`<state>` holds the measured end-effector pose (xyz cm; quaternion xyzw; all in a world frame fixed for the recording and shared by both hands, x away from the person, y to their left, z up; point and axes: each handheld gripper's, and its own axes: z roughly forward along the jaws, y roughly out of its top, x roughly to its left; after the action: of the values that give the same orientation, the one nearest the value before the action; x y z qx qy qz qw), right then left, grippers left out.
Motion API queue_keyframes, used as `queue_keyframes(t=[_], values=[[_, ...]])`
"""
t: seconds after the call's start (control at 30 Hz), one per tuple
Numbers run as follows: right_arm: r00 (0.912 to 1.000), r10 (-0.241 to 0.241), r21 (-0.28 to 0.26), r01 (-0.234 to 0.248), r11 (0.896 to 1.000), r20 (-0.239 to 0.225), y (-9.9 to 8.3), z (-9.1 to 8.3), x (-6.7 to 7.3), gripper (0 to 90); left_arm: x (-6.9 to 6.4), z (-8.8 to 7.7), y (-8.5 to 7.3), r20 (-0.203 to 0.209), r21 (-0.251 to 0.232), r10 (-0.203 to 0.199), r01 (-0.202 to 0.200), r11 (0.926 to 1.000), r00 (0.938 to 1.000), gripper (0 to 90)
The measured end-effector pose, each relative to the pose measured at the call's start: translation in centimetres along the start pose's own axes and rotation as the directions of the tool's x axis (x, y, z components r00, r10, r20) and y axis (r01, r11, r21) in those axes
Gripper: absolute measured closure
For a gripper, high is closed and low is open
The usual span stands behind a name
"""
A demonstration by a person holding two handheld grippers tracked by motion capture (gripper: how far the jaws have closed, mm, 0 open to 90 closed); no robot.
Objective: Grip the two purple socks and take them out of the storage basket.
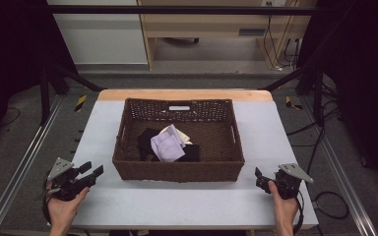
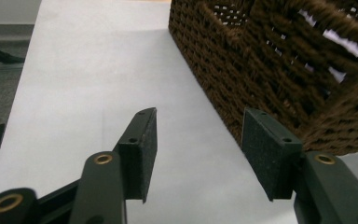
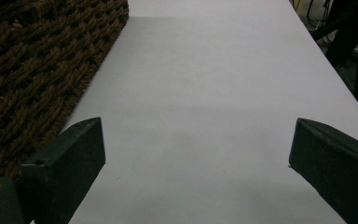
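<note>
A brown woven basket [image 1: 178, 169] sits mid-table [image 1: 275, 128], holding a lilac cloth [image 1: 167, 146] over black cloth [image 1: 146, 140] (a cream piece peeks behind). The left gripper [image 1: 94, 173] and right gripper [image 1: 259, 177] rest beside its near corners, jaws spread, pinching nothing.

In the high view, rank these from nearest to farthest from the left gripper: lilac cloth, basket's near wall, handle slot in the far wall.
From the left gripper:
1. The basket's near wall, just to its right.
2. The lilac cloth, inside the basket near its middle.
3. The handle slot, in the far wall.
</note>
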<state>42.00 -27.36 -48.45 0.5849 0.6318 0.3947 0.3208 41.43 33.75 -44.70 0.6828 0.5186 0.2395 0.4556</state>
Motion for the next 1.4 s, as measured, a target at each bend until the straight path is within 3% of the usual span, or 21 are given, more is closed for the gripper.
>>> queue_keyframes(t=[0.57,1.4], values=[[1.0,-0.002,-0.011,0.002,1.0,0.0,-0.1,-0.1,0.0,3.9,-1.0,-1.8,2.6,0.005,-0.095,0.036,-0.035,0.9948,0.9993,53.4],[1.0,-0.003,-0.001,0.003,1.0,-0.009,0.0,0.0,0.0,3.9,-3.6,-1.7,7.2,0.06,-0.146,0.093,-0.083,0.9858,0.9939,52.1]])
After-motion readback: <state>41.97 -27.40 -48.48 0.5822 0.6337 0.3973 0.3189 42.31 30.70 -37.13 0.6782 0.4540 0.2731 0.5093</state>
